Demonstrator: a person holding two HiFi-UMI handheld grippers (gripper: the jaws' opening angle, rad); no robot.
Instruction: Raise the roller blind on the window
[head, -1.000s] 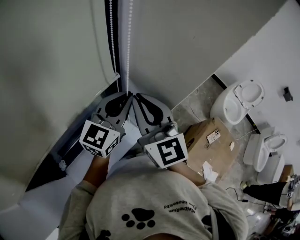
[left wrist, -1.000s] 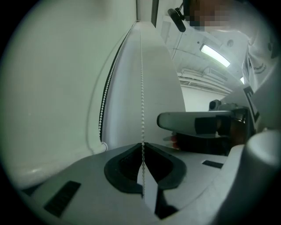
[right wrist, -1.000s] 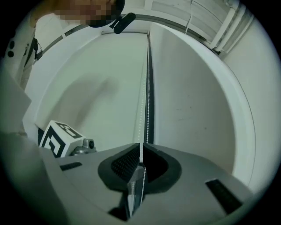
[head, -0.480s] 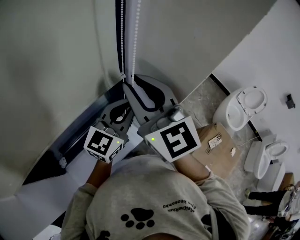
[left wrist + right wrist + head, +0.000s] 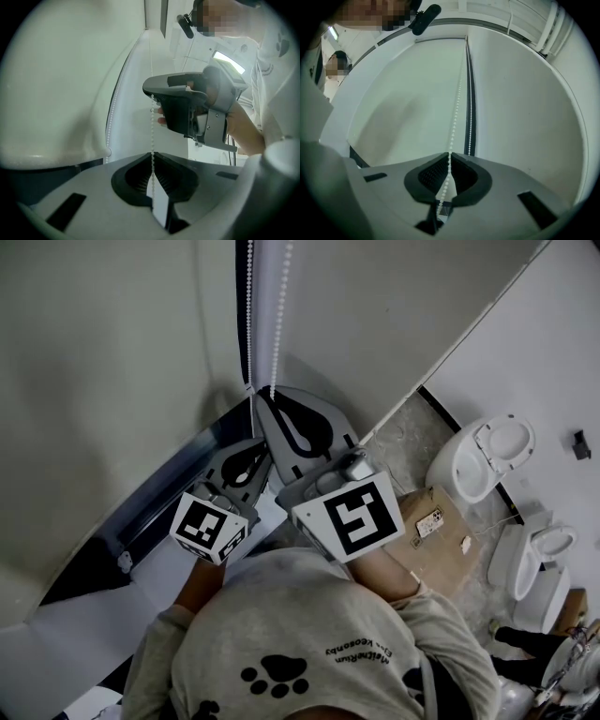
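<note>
Nearest the head camera is the person's shirt (image 5: pixel 300 643), and just past it the two grippers reach to the chain (image 5: pixel 249 315) that hangs beside the blind (image 5: pixel 112 362). The left gripper (image 5: pixel 256 443) is the lower one on the chain. Its jaws are pinched nearly together on the beads, which run between the tips and down through the throat, as the left gripper view shows (image 5: pixel 152 153). The right gripper (image 5: pixel 266 396) sits on the chain just above it. Its jaws have just been closing, and they now meet on the beads with the chain threaded between them (image 5: pixel 449 153). In the left gripper view the chain rises straight from the left jaws to the underside of the right gripper, so both seem to hold the same strand, though the head view leaves this unsure. A second strand (image 5: pixel 469 117) hangs free just beside the held one. Left of the chain the blind hangs low over the window, with only a dark strip (image 5: pixel 103 563) open under its bottom edge. Well right of the chain, down on the floor, are a box (image 5: pixel 427 531) and two toilets (image 5: pixel 483 456).
</note>
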